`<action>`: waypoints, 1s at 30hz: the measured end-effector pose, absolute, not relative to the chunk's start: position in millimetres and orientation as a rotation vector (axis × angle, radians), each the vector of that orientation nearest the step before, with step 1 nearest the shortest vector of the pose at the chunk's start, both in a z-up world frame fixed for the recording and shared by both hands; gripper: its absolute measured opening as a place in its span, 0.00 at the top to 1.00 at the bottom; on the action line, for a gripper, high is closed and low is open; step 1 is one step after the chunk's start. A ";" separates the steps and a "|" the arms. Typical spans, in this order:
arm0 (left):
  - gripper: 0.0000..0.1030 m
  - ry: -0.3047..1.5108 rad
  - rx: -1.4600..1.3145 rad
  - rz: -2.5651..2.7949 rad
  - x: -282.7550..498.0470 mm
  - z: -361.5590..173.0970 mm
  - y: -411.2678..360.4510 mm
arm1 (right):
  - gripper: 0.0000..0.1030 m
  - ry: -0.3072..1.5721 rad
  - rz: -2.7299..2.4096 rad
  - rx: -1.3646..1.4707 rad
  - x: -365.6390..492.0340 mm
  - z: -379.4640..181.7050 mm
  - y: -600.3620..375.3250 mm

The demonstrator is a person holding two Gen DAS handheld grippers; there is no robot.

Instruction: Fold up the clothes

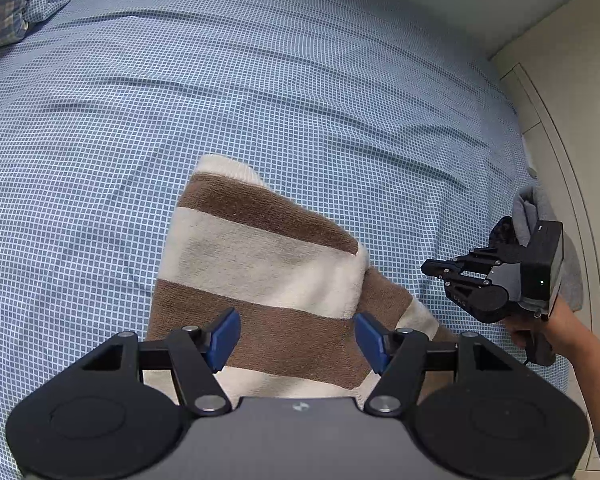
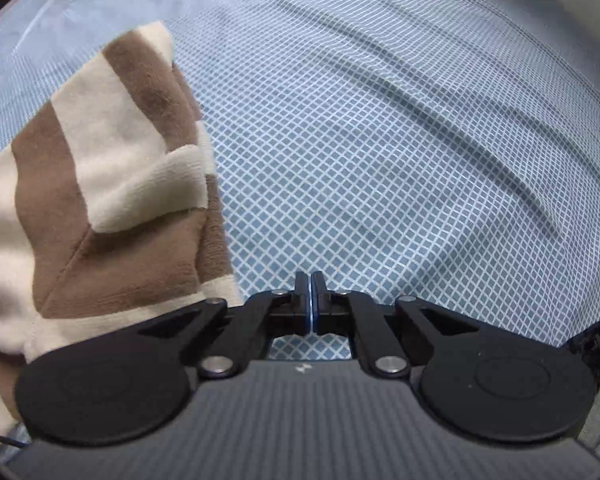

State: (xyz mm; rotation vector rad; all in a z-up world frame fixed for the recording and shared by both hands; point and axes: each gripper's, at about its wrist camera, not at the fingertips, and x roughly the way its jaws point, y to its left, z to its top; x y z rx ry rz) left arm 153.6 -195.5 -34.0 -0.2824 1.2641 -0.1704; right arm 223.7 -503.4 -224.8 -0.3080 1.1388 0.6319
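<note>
Striped sweater (image 1: 268,276) folded on a blue checked bedsheet (image 1: 260,80), both claws clear of it.

Left gripper (image 1: 296,338) above the sweater's near end, blue pads (image 1: 224,338) spread wide, nothing between them. Right gripper (image 2: 311,300) over bare sheet just right of the sweater, jaws pressed together, pinching nothing. Cream cuff (image 2: 148,188) laid across a brown band. Plaid pillow (image 1: 8,4) at far left; pale cabinet (image 1: 560,100) along the right edge.

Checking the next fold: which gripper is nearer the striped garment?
Left. The left gripper hovers open directly over the striped garment; the right gripper is shut and empty over bare bedsheet beside it.
</note>
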 end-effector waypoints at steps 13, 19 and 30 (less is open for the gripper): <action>0.34 1.348 -0.247 -0.186 142.4 -55.4 -207.7 | 0.69 1.268 0.093 0.453 11.5 -184.9 -687.5; 0.34 1.347 -0.192 -0.242 144.5 -37.3 -240.6 | 0.69 1.326 -0.148 0.470 -51.3 -219.5 -714.6; 0.33 1.341 -0.126 -0.336 142.2 -22.8 -300.1 | 0.69 1.005 -0.428 1.002 -84.3 -256.2 -756.4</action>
